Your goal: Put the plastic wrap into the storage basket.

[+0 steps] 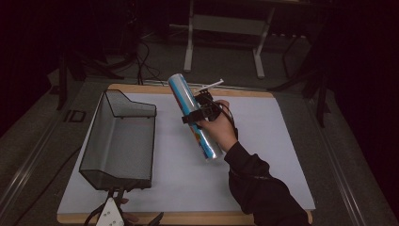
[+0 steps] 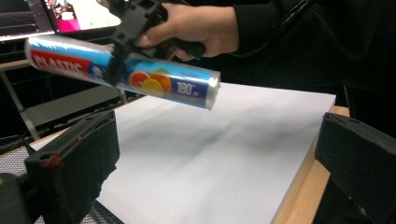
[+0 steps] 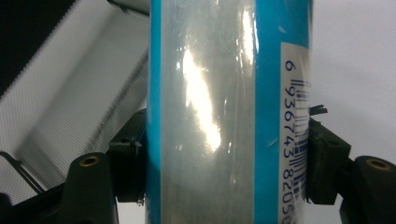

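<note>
A: Right gripper (image 1: 200,113) in the high view; held in the person's right hand (image 1: 217,128) over the middle of the white sheet (image 1: 263,155); jaws clamped across a roll of plastic wrap (image 1: 194,115), about midway along it.

B: Confirmed from the right gripper view; roll (image 3: 219,112) pinched between both black jaws, barcode on its right side; mesh of the wire basket (image 3: 70,102) behind it.

A: Roll is off the table, tilted; far end higher, near end lower toward the person; blue label, silvery ends.

B: From the left gripper view the roll (image 2: 121,72) reads "PLASTIC" in a red band, fruit picture, "180"; hand (image 2: 196,28) and right gripper (image 2: 135,28) above it; shadow on the sheet (image 2: 210,158) below.

A: Basket (image 1: 120,141) sits on the left part of the sheet, well apart from the roll; black mesh, taller back wall at the far end.

B: Left gripper (image 1: 113,214) at the bottom edge, just in front of the basket; grey plate on top; jaws spread wide in its own view, nothing between them.

A: Wooden table (image 1: 188,219) edge shows around the sheet.
</note>
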The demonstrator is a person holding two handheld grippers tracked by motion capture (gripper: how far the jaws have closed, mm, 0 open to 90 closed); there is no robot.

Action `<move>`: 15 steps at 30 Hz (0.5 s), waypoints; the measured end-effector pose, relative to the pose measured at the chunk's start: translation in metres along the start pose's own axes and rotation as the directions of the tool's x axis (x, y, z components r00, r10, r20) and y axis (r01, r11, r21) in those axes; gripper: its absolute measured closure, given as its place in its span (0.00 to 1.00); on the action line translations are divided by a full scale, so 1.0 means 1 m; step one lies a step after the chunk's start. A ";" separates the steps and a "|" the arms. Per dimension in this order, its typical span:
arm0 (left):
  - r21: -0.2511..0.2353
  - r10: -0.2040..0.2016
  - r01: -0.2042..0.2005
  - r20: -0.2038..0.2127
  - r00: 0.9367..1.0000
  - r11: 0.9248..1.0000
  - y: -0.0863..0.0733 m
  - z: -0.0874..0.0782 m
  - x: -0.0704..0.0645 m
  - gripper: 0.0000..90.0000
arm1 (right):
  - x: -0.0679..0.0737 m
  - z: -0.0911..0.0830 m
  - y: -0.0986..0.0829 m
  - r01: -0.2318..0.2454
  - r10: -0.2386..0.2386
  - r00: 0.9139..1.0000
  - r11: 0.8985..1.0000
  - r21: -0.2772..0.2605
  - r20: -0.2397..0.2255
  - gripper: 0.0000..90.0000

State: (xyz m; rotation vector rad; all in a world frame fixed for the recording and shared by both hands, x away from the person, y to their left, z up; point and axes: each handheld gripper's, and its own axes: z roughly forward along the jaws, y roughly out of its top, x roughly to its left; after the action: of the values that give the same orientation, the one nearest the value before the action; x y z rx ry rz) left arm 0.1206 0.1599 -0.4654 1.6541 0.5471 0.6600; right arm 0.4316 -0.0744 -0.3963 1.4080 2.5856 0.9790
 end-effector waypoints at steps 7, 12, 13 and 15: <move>0.001 0.001 -0.001 -0.004 1.000 1.000 0.000 0.000 0.000 0.01 | 0.029 -0.008 0.014 -0.008 0.006 1.000 0.995 -0.097 -0.025 0.35; -0.001 0.001 -0.001 -0.005 1.000 1.000 0.000 -0.001 0.000 0.01 | 0.052 -0.005 0.023 -0.016 0.007 0.998 0.988 -0.150 -0.063 0.35; 0.000 0.002 -0.002 -0.005 1.000 1.000 0.000 -0.001 0.000 0.01 | 0.057 -0.005 0.025 -0.020 0.009 0.997 0.988 -0.155 -0.073 0.35; 0.000 0.002 -0.002 -0.006 1.000 1.000 0.000 -0.001 0.000 0.01 | 0.066 -0.002 0.028 -0.032 0.016 0.995 0.984 -0.173 -0.096 0.35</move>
State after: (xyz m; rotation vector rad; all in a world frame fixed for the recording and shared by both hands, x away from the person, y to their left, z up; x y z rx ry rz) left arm 0.1199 0.1608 -0.4651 1.6533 0.5503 0.6669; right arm 0.4130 -0.0143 -0.3624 1.3836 2.4780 1.2709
